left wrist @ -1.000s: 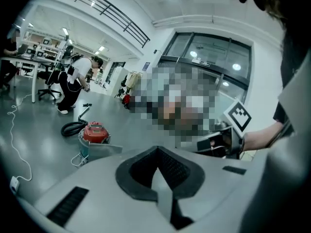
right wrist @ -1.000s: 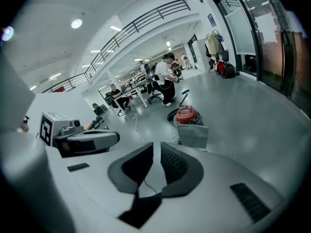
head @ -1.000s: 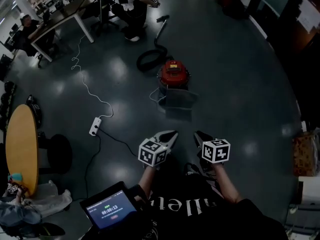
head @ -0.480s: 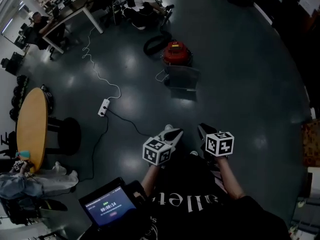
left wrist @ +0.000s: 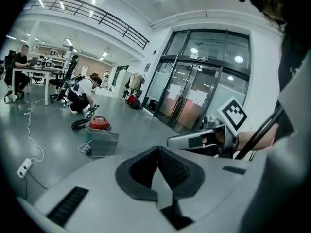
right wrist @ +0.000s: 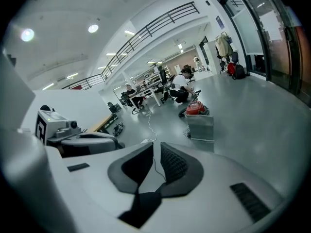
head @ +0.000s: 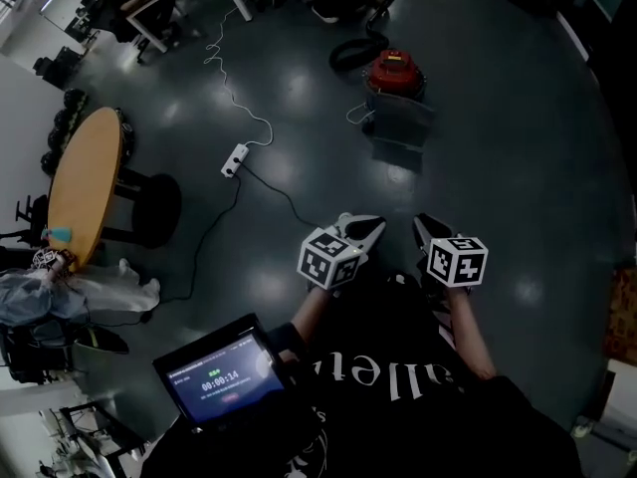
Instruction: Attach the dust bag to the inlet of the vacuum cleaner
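From up here I cannot make out the inlet of the red vacuum cleaner (head: 395, 71): the grey dust bag (head: 400, 125) stands on the floor right in front of it and hides its lower half, and whether the two touch I cannot tell. Both sit well ahead of me, out of reach of either claw. The black hose (head: 350, 53) curls behind the cleaner and is partly covered by it. A person crouching beyond it is cut off at the top edge of the head view. The bag is too small and dim for me to see into. My left claw (head: 370, 225) is pressed together with nothing in it, its pads meeting tip to tip in the left gripper view. My right claw (head: 423, 222) stands a narrow slit apart, also empty, with only floor and a white cable showing through the gap. To my left a power strip (head: 235, 159) lies on the floor near a round wooden counter (head: 85, 182).
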`<state>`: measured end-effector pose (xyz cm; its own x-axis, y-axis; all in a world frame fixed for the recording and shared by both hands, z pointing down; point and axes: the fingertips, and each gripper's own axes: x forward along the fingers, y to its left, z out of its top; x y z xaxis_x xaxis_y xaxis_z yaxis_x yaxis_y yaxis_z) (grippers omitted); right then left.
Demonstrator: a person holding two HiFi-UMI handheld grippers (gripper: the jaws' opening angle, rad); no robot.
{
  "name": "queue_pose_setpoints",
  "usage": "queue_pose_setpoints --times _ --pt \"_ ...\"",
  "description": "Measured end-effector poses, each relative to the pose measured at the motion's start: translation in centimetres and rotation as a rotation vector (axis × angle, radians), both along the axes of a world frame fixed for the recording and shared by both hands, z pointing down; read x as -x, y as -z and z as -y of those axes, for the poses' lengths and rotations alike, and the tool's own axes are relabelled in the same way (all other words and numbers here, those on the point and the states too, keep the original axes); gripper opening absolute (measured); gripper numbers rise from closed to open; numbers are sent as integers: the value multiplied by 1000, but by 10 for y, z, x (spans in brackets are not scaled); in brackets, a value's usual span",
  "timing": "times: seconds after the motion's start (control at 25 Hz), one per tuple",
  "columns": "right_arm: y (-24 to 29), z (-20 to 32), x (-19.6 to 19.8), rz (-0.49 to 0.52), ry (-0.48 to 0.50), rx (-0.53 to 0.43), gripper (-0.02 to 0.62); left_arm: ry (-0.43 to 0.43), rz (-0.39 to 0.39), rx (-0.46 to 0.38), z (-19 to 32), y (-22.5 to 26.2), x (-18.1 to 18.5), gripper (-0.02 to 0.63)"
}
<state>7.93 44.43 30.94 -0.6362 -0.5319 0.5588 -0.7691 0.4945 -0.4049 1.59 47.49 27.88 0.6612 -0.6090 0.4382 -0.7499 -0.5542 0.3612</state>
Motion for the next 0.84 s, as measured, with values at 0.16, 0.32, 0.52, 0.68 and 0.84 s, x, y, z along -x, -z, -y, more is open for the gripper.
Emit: queue_pose_setpoints --times 0.16,0.32,0.52,0.68,0.84 --pt "-2 1 10 -9 31 -6 58 17 -13 10 -4 -8 7 5" --pt "-3 3 15 -25 64 -12 58 26 3 4 -2 -7 11 5" --pt "-4 9 15 -44 77 -29 58 34 -4 -15 7 -6 13 5" --pt "-3 16 16 -55 77 -33 58 34 -20 -23 16 -4 13 5" --pt "-2 22 11 -66 77 -33 58 27 -25 -25 23 4 8 5"
